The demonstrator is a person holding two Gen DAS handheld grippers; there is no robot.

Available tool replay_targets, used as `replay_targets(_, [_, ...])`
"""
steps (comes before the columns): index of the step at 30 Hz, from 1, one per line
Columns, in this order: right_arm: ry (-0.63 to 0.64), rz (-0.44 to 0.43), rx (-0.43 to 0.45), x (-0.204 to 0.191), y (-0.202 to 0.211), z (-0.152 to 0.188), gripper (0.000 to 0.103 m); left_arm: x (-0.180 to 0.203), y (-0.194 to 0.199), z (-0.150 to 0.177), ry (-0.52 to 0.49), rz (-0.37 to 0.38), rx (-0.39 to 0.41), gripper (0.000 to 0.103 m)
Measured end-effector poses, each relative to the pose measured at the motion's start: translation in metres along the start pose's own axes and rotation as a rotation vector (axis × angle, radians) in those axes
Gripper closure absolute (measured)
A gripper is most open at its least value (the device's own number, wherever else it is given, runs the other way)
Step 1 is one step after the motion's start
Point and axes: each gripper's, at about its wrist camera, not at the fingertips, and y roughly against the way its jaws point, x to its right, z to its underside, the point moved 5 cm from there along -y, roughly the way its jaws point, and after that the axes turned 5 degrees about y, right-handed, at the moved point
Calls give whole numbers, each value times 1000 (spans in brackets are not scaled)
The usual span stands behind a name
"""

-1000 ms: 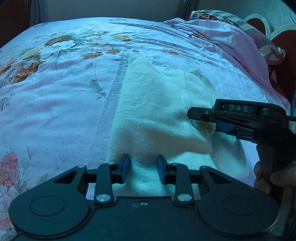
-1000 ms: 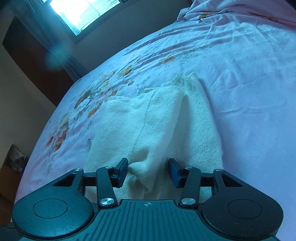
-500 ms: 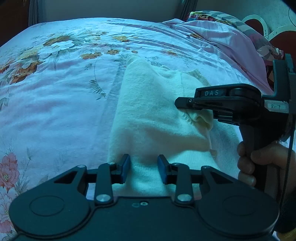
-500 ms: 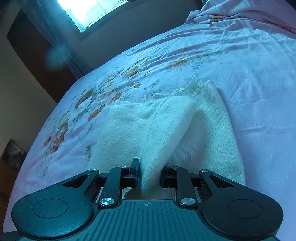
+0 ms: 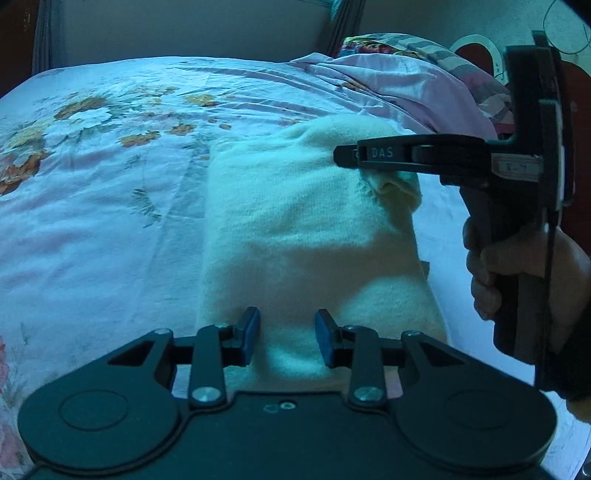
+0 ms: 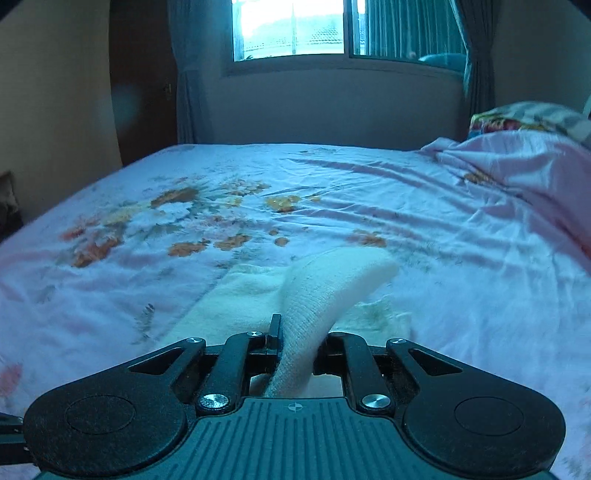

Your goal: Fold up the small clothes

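Left wrist view
Garment: a cream knit garment [image 5: 310, 236] is lying on the floral bed sheet [image 5: 96, 206], partly folded over itself.
Left gripper [image 5: 286, 338]: its fingers are standing apart over the garment's near edge, gripping nothing.
Right gripper [image 5: 345, 157]: it is coming in from the right, pinching a raised fold of the cream knit; a hand [image 5: 517, 273] is holding its handle.

Right wrist view
Right gripper [image 6: 297, 341]: its fingers are clamping a lifted flap of the garment [image 6: 317, 299].
Bed: the sheet [image 6: 406, 206] is stretching toward a window [image 6: 295, 29].
Pillows: a pink heap [image 6: 528, 162] is sitting at the right.
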Motion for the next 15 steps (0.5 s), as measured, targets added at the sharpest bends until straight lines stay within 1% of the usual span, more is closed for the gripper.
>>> replay_targets(1, [36, 20, -7, 4, -1, 4, 92, 5, -4, 1, -5, 6, -8, 72])
replay_targets(3, [27, -1, -80, 14, -14, 17, 91, 11, -11, 5, -15, -11, -21, 70])
replay_targets(5, [20, 29, -147, 24, -28, 36, 91, 13, -15, 9, -20, -2, -33, 70])
replay_targets(8, [-12, 47, -164, 30, -25, 47, 91, 13, -10, 12, -36, 2, -41, 70])
replay_targets(10, [-103, 9, -170, 37, -11, 44, 89, 7, -5, 13, -30, -1, -44, 70])
replay_targets(11, [-158, -5, -166, 41, 0, 43, 80, 5, -2, 12, -23, -2, -41, 70])
replay_targets(12, [-211, -30, -158, 42, 14, 43, 73, 2, 3, 12, -17, -6, -30, 70])
replay_targets(14, [-250, -89, -159, 38, 37, 48, 73, -3, 11, 10, -9, -17, -9, 70])
replay_targets(15, [-250, -104, -170, 33, 49, 52, 73, -4, 13, 10, -6, -20, -3, 70])
